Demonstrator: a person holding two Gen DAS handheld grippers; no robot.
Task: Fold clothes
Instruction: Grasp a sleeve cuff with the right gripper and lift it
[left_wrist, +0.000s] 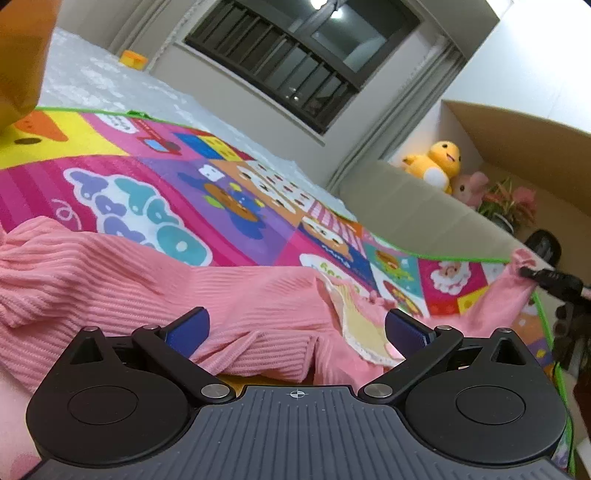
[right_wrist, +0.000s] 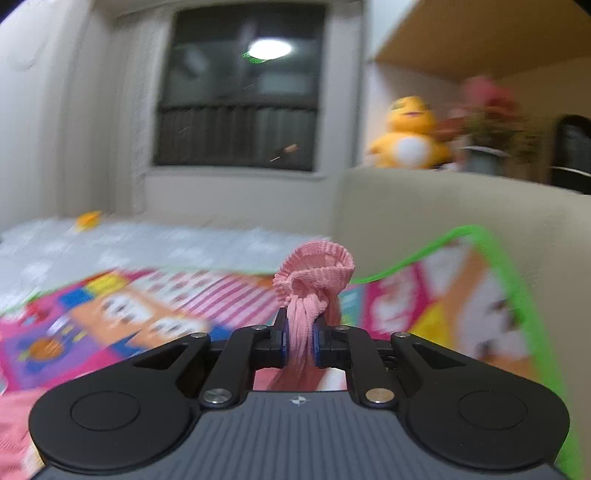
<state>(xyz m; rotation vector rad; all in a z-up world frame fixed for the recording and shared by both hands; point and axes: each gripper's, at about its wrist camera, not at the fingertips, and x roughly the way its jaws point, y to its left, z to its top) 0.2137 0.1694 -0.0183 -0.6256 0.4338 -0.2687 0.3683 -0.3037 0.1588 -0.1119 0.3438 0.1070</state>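
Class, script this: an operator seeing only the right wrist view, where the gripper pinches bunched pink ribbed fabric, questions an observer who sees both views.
Operator: Is the left gripper holding anything?
Observer: No, the left gripper is open over the pink ribbed knit garment.
Operator: What lies near its fingers?
Observer: A cream lace-edged patch on the garment.
Operator: Where does my pinched end sit?
Observer: The right gripper holds it raised by the green edge of the colourful cartoon play mat.
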